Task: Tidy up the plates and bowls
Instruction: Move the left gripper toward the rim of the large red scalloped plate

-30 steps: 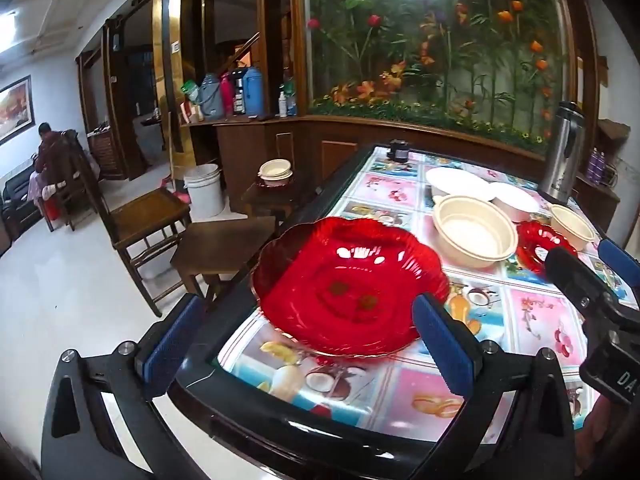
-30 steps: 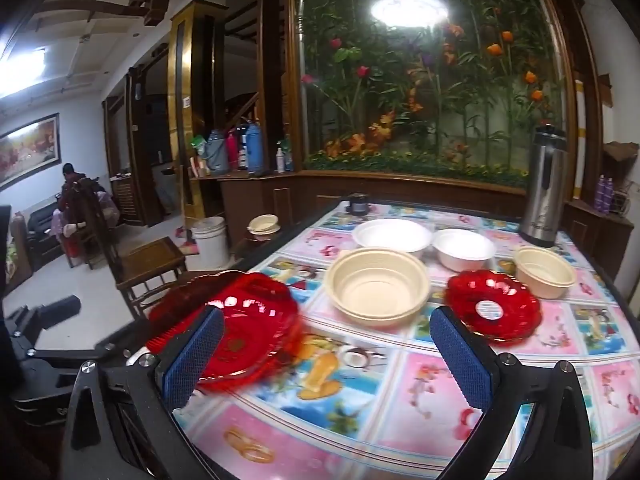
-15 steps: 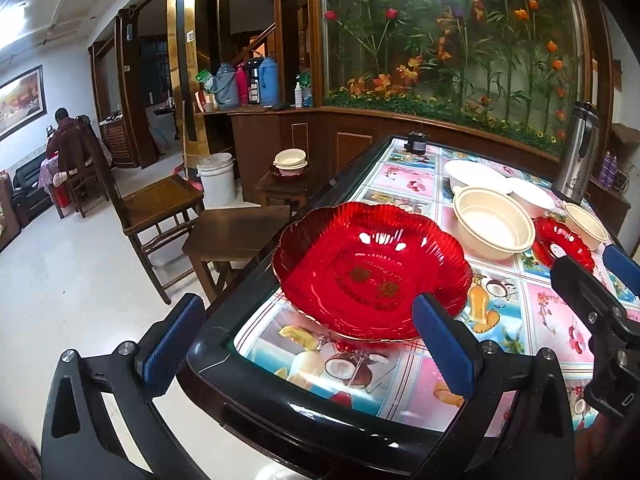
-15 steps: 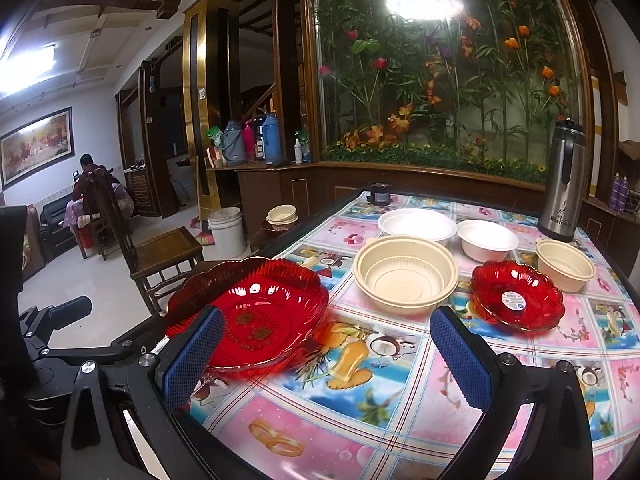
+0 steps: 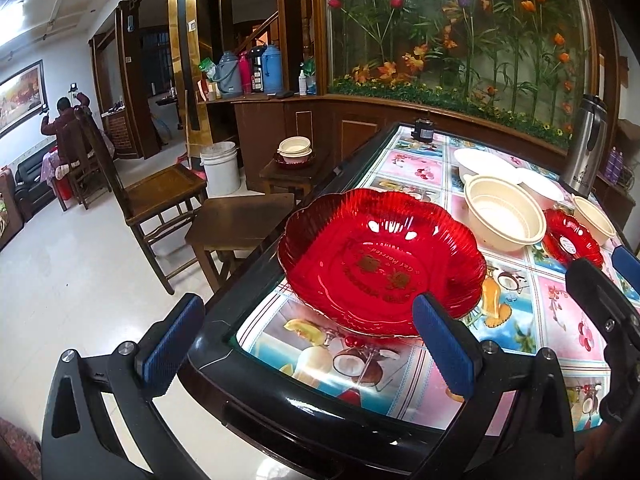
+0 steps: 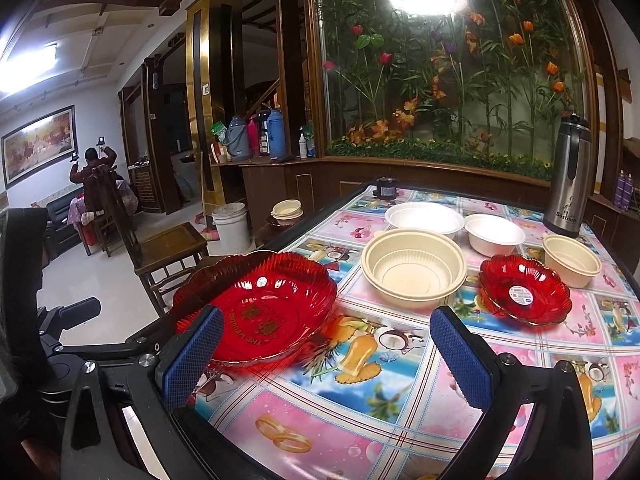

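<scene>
A large red scalloped plate (image 5: pixel 380 256) (image 6: pixel 256 304) lies on the table's near left corner. Behind it sits a cream bowl (image 5: pixel 505 217) (image 6: pixel 414 272), then a small red plate (image 5: pixel 572 236) (image 6: pixel 524 288), a small cream bowl (image 5: pixel 594 220) (image 6: pixel 572 254) and two white bowls (image 6: pixel 424 218) (image 6: pixel 494 234). My left gripper (image 5: pixel 308 344) is open, hovering at the table corner in front of the large red plate. My right gripper (image 6: pixel 328 364) is open above the near table edge, with nothing between its fingers; its body shows at the right of the left wrist view.
A steel thermos (image 6: pixel 568 192) stands at the table's far right and a small dark jar (image 6: pixel 385 188) at the far end. Left of the table are wooden stools (image 5: pixel 240 220), a chair (image 5: pixel 160 188), a white bucket (image 5: pixel 220 168) and stacked bowls (image 5: pixel 295 148). A person sits far left.
Both grippers have drawn back and risen slightly, so the table looks farther away. The large red plate now lies still on the table; both grippers stay open.
</scene>
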Motion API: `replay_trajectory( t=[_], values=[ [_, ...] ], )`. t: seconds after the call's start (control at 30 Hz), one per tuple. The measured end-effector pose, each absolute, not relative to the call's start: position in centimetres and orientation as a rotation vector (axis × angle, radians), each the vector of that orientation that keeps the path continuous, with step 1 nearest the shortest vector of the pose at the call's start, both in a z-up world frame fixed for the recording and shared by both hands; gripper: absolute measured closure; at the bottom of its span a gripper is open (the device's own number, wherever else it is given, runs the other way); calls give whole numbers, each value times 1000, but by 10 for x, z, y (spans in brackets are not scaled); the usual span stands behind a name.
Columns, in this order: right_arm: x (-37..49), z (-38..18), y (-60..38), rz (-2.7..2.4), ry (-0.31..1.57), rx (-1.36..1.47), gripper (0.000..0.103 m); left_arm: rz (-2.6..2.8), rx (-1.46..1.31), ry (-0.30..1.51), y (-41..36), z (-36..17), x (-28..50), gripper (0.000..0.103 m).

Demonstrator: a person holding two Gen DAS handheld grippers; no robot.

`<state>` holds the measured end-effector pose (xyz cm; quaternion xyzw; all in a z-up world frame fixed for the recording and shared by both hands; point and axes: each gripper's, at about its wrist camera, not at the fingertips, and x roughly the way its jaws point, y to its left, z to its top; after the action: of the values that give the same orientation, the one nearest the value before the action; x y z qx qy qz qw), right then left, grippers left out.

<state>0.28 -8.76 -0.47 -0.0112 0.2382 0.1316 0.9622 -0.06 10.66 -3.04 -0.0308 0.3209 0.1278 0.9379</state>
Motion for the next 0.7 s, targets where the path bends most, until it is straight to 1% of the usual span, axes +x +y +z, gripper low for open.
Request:
replay_trajectory(
  t=[0.7],
  values=[
    [9,-13,-89,272,496,-19,0,267,-63,695,107,-48,7,0]
  ],
)
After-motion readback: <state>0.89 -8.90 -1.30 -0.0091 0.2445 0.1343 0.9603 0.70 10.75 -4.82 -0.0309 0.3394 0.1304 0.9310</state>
